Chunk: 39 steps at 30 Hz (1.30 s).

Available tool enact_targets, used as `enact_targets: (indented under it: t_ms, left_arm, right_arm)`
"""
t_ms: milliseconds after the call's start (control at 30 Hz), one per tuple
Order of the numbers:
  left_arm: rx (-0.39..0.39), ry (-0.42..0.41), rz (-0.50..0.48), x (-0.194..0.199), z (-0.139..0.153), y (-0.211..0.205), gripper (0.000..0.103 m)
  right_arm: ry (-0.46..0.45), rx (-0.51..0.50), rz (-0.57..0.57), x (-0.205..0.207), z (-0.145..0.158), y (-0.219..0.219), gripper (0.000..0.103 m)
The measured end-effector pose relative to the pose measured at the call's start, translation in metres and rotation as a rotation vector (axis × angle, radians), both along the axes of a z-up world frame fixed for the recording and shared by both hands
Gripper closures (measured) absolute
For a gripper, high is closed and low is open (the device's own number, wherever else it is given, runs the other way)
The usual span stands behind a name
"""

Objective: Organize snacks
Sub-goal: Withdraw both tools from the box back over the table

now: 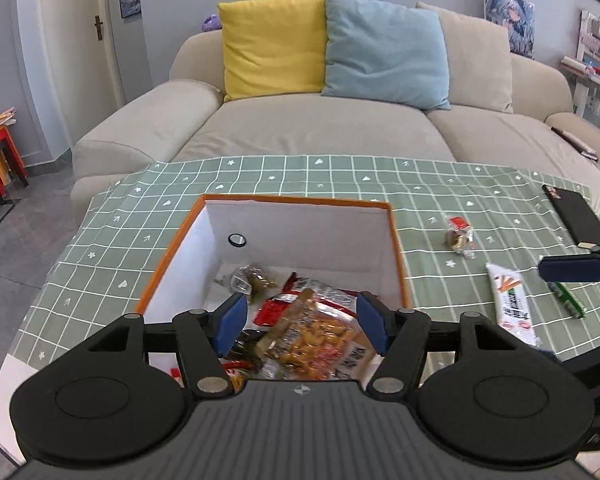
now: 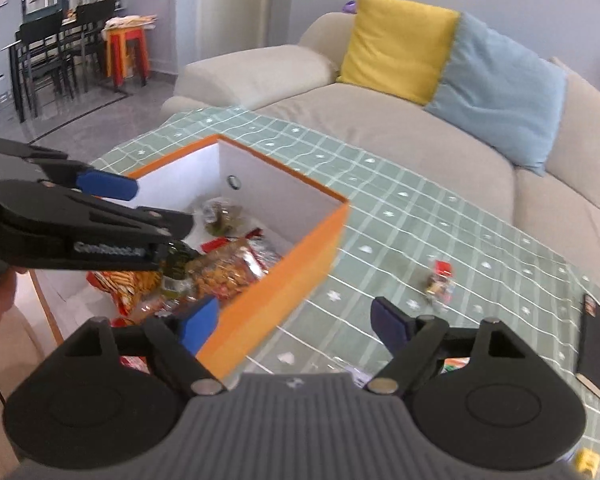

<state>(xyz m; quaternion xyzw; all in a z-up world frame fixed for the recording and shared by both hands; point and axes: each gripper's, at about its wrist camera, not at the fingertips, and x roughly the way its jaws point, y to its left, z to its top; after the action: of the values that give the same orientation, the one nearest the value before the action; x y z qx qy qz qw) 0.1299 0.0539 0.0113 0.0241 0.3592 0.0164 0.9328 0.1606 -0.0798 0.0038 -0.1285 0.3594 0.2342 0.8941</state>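
1. Under the left gripper (image 1: 298, 322) sits the box (image 1: 398, 256), with snack bags inside. Its jaws are wide open and hold nothing.
2. Right gripper (image 2: 294, 326) is wide open and empty too, over the box corner.
3. Ahead of it lies a small candy (image 2: 440, 282) on the cloth (image 2: 380, 184).
4. Candy looks light and crinkly. Pinch its middle softly.

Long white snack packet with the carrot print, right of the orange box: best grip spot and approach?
Take the long white carrot-print snack packet across its narrow width near the middle, coming from above with the open right gripper. It lies flat on the green checked tablecloth, its long axis running away from the camera, so the jaws should straddle its two long edges.
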Motion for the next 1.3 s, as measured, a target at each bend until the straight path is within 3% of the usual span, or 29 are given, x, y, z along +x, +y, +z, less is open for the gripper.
enact_targets:
  t_ms: [167,300,600,1000,1200,1300]
  left_arm:
    - [0.008,-0.041,-0.031,-0.018,0.004,-0.027,0.029]
    - [-0.039,-0.056,-0.067,-0.029,0.005,-0.048,0.026]
    - [-0.086,-0.007,-0.176,-0.039,-0.023,-0.095,0.024]
    - [-0.123,0.103,-0.236,-0.041,-0.07,-0.123,0.023]
    - [-0.091,0.153,-0.255,-0.04,-0.088,-0.129,0.023]
    - [-0.106,0.171,-0.279,-0.039,-0.093,-0.13,0.023]
  right_arm:
    - [-0.02,0.012,-0.076,-0.02,-0.002,-0.037,0.018]
    - [-0.046,-0.007,-0.139,-0.034,-0.01,-0.061,0.013]
    - [-0.022,0.031,-0.269,-0.053,-0.037,-0.115,0.009]
    - [0.134,0.047,-0.492,-0.044,-0.088,-0.162,0.009]
    - [0.22,0.032,-0.536,-0.035,-0.107,-0.163,0.009]
    - [0.271,0.088,-0.554,-0.032,-0.114,-0.169,0.009]
